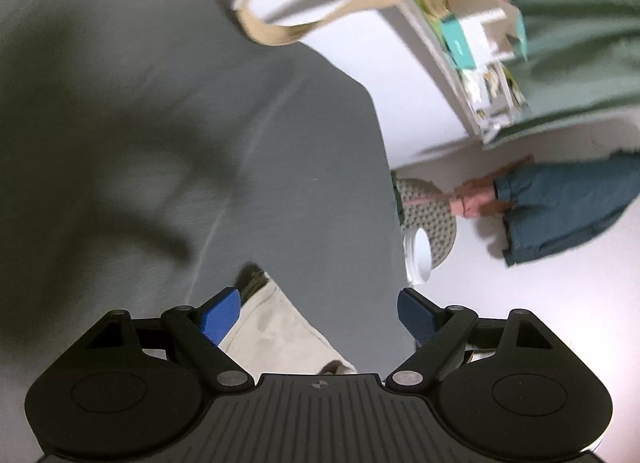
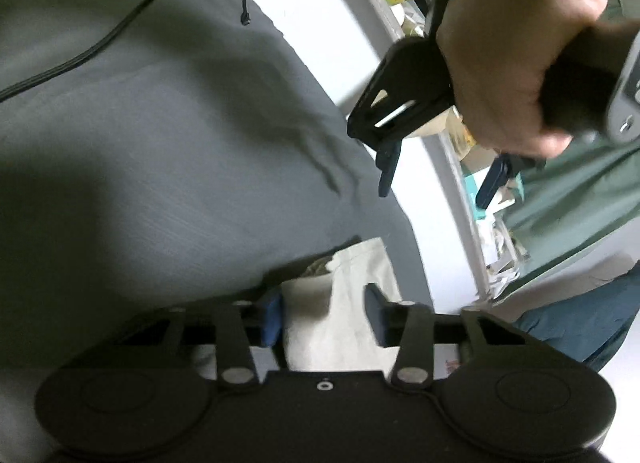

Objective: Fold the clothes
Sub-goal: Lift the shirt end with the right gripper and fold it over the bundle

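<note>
White tabletop [image 1: 424, 103] carries a large grey garment [image 1: 160, 143] spread flat, filling the 9 to 12 o'clock part of both wrist views. Left gripper [image 1: 320, 315]: jaws spread wide, blue pads [image 1: 222, 315] on either side of a cream cloth piece [image 1: 280, 339] lying on the grey fabric; no contact seen. Right gripper [image 2: 326, 317]: jaws also apart, straddling the cream cloth [image 2: 348, 303] at the garment's edge, not pinching it. At 1 o'clock in the right view, a hand [image 2: 516, 59] grips the left gripper's handle. Beige strap [image 1: 320, 11] at 12 o'clock in the left view, blurred. Black cable [image 2: 100, 39] lies across the garment at 11 o'clock in the right view.
</note>
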A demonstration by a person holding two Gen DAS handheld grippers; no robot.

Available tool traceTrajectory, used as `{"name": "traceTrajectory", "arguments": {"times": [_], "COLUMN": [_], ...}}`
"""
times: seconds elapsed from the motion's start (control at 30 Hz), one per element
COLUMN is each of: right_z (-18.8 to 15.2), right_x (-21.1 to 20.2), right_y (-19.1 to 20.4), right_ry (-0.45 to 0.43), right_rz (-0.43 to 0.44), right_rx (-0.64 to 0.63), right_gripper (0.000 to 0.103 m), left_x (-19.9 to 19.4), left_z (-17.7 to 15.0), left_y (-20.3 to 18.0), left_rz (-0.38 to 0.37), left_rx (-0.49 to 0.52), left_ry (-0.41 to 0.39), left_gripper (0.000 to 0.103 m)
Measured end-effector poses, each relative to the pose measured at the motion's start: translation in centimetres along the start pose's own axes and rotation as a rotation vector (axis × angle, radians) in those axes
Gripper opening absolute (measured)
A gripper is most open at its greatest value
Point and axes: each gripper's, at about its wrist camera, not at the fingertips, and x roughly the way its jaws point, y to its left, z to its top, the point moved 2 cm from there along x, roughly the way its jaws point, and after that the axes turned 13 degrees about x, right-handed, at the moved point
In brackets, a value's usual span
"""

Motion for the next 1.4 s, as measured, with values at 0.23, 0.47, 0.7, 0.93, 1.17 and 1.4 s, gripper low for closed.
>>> {"name": "traceTrajectory", "arguments": {"times": [0.23, 0.47, 0.7, 0.93, 1.17, 1.4], "right_z": [-0.1, -2.5, -14.4, -23.4, -20.4, -23.7], "right_x": [-1.0, -1.4, -2.6, -1.4, -4.1, -1.8], "right_y": [-4.3, -16.7, -25.5, -24.7, -24.9, -22.8], "right_ry": [-0.047, -0.023, 0.039, 0.189, 0.054, 0.244], "right_rz": [0.016, 0.19, 0.059, -0.05, -0.161, -0.094], "right_rx": [0.247, 0.943, 1.429, 1.639, 1.407, 1.595], "right_gripper": [0.01, 0.009, 0.009, 0.009, 0.009, 0.009], "left_x": [0.3, 0.1, 1.2, 5.8, 6.2, 7.3], "left_z": [-0.4, -1.5, -3.4, -8.7, -11.6, -14.2], "left_y": [0.7, 0.9, -2.2, -5.8, -9.1, -11.3], "left_rz": [0.003, -0.01, 0.024, 0.028, -0.018, -0.083], "left_rx": [0.002, -0.026, 0.122, 0.29, 0.474, 0.621], "left_ry": [0.033, 0.039, 0.062, 0.234, 0.244, 0.276], "left_gripper": [0.087, 0.088, 0.088, 0.088, 0.088, 0.088]}}
